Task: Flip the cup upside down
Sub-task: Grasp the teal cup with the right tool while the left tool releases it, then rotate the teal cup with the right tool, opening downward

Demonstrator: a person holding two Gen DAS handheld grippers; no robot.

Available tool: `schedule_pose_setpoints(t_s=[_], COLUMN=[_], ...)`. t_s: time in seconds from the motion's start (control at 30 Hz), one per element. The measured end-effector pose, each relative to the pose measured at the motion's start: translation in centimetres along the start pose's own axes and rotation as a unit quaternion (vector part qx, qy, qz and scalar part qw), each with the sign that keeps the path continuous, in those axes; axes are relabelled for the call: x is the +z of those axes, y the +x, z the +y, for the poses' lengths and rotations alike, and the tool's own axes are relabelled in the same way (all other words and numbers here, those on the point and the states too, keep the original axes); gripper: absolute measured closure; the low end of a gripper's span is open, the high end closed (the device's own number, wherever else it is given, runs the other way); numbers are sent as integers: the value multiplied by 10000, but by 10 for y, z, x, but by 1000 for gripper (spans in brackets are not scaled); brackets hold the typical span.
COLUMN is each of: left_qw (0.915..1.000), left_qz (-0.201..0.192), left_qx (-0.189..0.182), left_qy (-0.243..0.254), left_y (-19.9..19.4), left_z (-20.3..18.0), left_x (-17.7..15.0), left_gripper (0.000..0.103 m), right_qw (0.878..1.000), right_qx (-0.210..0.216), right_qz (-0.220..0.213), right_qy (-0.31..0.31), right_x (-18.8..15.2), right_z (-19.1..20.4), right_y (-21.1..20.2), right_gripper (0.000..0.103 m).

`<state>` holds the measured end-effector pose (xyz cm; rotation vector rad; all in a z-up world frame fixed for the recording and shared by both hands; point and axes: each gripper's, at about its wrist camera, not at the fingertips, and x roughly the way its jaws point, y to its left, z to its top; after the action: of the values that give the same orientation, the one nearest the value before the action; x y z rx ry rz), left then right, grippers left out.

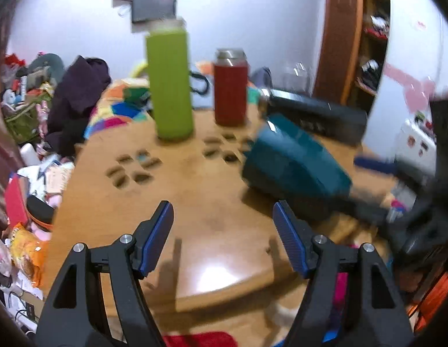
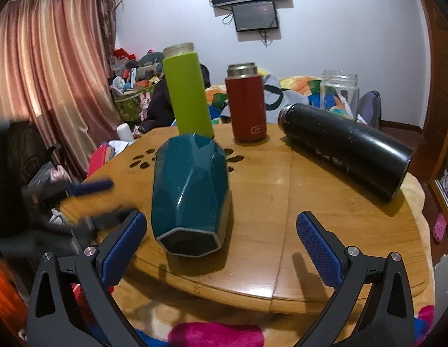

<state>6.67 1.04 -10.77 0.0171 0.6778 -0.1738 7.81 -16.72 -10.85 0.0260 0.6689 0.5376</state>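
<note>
My right gripper (image 2: 221, 237) stood wide open and held nothing, its blue pads flanking the near end of the teal cup (image 2: 190, 196) without touching it. My left gripper (image 1: 222, 238) also gaped empty over the wooden table (image 1: 195, 202). The cup lay on its side near the table's front edge, its open hexagonal mouth toward me. I judged the glossy faceted walls could slip between the pads, rolling the cup off that edge. Swinging it upright might also knock the green bottle (image 2: 188, 92) just behind it, or the red flask (image 2: 247, 107). The black flask (image 2: 345, 150) lay well apart.
</note>
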Motion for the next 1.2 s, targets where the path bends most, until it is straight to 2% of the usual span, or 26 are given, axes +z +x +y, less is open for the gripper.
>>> schedule_pose_setpoints(t_s=[0.03, 0.1, 0.17, 0.23, 0.3, 0.37, 0.43, 0.67, 0.9, 1.07, 1.2], left_qw=[10000, 9997, 9994, 9989, 9982, 9973, 9963, 9946, 9941, 9940, 9930], left_qz=[-78, -237, -312, -335, -319, -320, -357, -367, -364, -426, -381], left_qx=[-2, -68, -163, -306, -469, -615, -703, -822, -985, -966, -1090], left_qy=[-32, -32, 33, 108, 179, 238, 338, 518, 279, 287, 242], left_y=[-4, -11, -12, -10, -4, 0, 2, 13, 16, 20, 25], left_z=[2, 2, -3, -10, -20, -28, -36, -49, -36, -35, -30], left_x=[4, 14, 23, 28, 34, 37, 38, 43, 53, 58, 63], left_gripper=[34, 48, 60, 70, 84, 93, 94, 96, 96, 96, 98], right_qw=[10000, 9998, 9994, 9992, 9992, 9989, 9987, 9990, 9984, 9972, 9947], right_qx=[39, 110, 177, 225, 251, 363, 383, 79, 17, 9, 37], right_qz=[63, 168, 274, 331, 304, 280, 234, 64, -301, -501, -758], right_qy=[-15, -29, -64, -92, -117, -134, -232, -438, -475, -563, -693], right_x=[-1, -3, -5, -6, -7, -6, -7, -8, -2, 6, 17], right_z=[1, 3, 4, 6, 9, 10, 14, 20, 20, 24, 29], right_y=[3, 10, 15, 18, 18, 16, 15, 10, -7, -12, -15], right_gripper=[0, 3, 16, 26, 33, 44, 51, 51, 52, 53, 55])
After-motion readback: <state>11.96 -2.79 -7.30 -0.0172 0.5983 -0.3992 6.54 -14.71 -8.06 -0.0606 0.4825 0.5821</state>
